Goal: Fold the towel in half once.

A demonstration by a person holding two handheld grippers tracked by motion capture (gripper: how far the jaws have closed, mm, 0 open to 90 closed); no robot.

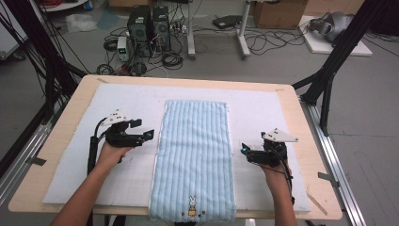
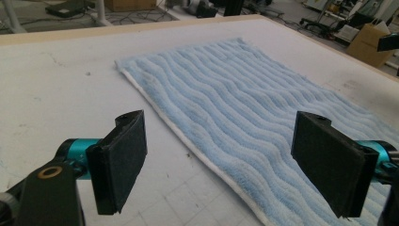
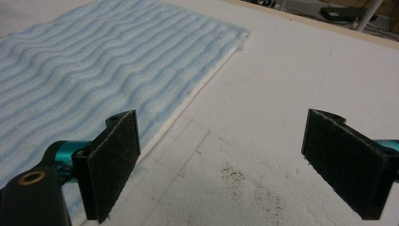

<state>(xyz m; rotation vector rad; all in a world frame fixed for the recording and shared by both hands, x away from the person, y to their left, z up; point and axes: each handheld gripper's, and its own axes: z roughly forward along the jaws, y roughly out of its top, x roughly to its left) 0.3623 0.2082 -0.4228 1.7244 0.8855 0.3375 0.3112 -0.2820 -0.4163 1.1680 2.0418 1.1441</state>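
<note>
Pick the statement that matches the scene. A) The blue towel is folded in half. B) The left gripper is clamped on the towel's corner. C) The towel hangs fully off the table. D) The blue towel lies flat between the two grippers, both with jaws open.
D: the blue towel lies spread flat, with the left gripper and right gripper beside its long edges, jaws apart and empty.

Towel point(image 1: 195, 150): pale blue with wavy lengthwise ribbing, white edging, small white rabbit motif point(image 1: 192, 203) over a yellow patch near the near hem. Mat point(image 1: 263, 113) beneath: white, faint grid lines, dark speckles point(image 3: 244, 186); table point(image 1: 308, 141): light wood tone. Left gripper point(image 1: 146, 135) and right gripper point(image 1: 244, 149): black bodies, black pads point(image 2: 120, 160), teal fittings, grey top plates.
</note>
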